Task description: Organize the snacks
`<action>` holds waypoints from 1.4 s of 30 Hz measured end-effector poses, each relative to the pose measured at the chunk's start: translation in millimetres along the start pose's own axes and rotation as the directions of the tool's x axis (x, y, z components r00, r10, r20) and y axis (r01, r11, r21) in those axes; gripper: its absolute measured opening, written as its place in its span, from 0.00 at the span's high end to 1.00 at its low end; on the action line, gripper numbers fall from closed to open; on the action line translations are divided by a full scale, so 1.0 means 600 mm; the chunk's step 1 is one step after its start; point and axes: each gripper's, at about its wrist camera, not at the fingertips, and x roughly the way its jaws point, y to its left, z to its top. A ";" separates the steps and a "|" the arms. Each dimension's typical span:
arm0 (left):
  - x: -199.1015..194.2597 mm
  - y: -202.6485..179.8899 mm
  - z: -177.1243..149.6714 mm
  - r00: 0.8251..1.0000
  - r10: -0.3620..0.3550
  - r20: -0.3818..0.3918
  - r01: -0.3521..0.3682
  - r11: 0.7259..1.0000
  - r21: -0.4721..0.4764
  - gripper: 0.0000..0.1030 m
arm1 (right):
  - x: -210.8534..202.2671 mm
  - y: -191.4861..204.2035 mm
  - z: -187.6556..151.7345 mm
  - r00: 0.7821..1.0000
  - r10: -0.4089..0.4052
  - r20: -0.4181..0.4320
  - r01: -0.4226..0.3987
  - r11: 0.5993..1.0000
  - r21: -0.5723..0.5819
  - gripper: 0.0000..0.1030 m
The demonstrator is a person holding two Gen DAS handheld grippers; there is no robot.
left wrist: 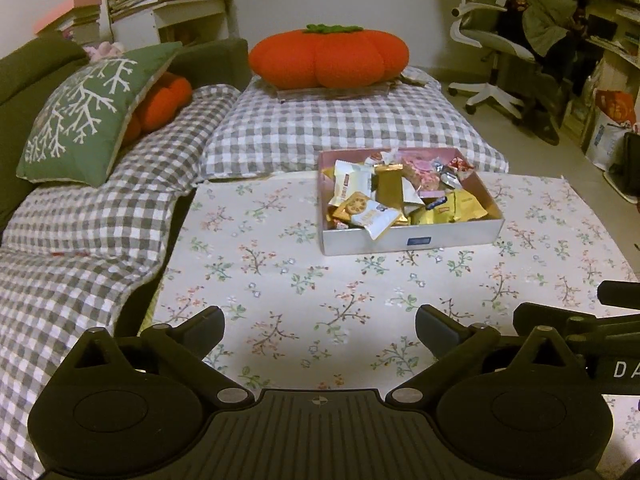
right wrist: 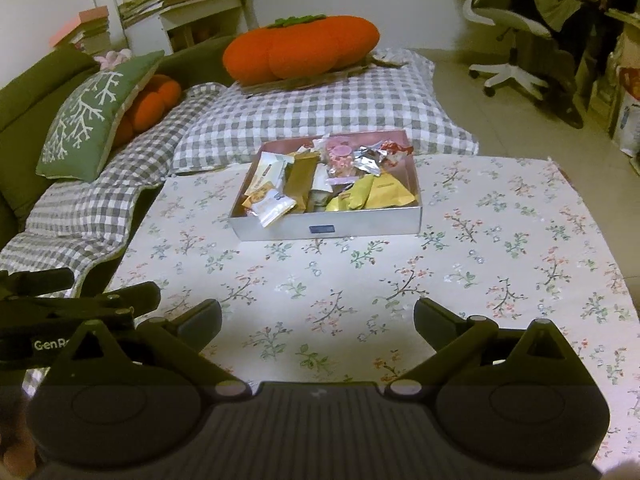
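1. Left gripper (left wrist: 320, 330): jaws wide apart, empty, above floral tablecloth (left wrist: 280, 280).
2. Right gripper (right wrist: 318, 322): jaws wide apart, empty.
3. Snacks (left wrist: 396, 196): heaped in shallow box (left wrist: 412, 240), far side of table, near checked cushion (left wrist: 320, 128).

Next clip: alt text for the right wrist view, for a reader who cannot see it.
A shallow white box heaped with wrapped snacks sits on a floral tablecloth. The right tool hangs open and empty short of it, a checked cushion and orange pumpkin pillow beyond.
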 end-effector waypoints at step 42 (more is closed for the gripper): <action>0.025 0.008 -0.006 0.999 0.035 -0.030 -0.036 0.999 -0.020 0.00 | 0.016 0.019 -0.010 0.993 -0.117 0.006 0.117 0.993 0.008 0.01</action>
